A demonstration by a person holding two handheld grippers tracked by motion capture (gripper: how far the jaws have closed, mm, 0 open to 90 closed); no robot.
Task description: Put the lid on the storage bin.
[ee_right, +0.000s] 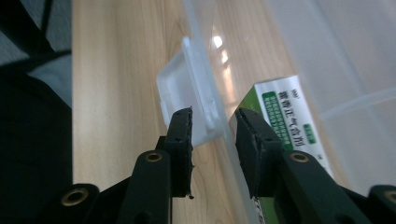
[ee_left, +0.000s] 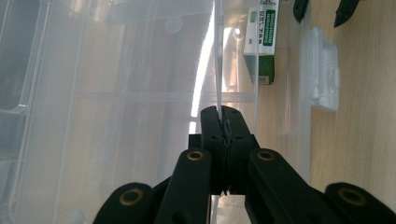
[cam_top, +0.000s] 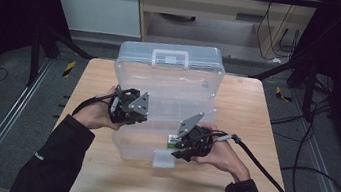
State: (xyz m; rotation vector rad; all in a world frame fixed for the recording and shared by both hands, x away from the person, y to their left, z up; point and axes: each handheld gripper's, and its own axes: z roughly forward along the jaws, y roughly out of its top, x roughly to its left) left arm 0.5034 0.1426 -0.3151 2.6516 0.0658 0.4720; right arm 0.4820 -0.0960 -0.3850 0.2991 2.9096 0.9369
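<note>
Looking at it from above, a clear plastic box [cam_top: 164, 125] sits mid-table [cam_top: 231, 185] with its lid [cam_top: 170, 68] flipped up and back. The left gripper [cam_top: 143, 115] has its jaws clamped tight on the thin edge of the box's wall, holding it steady. The right gripper [ee_right: 212, 135] hangs with jaws apart, straddling the front wall right by the latch [ee_right: 187, 100]. A green-and-white carton [ee_right: 287, 119] already lies inside, in the front corner near that gripper. So the carton looks stowed; what's probably left is dropping the lid and snapping the latch.
</note>
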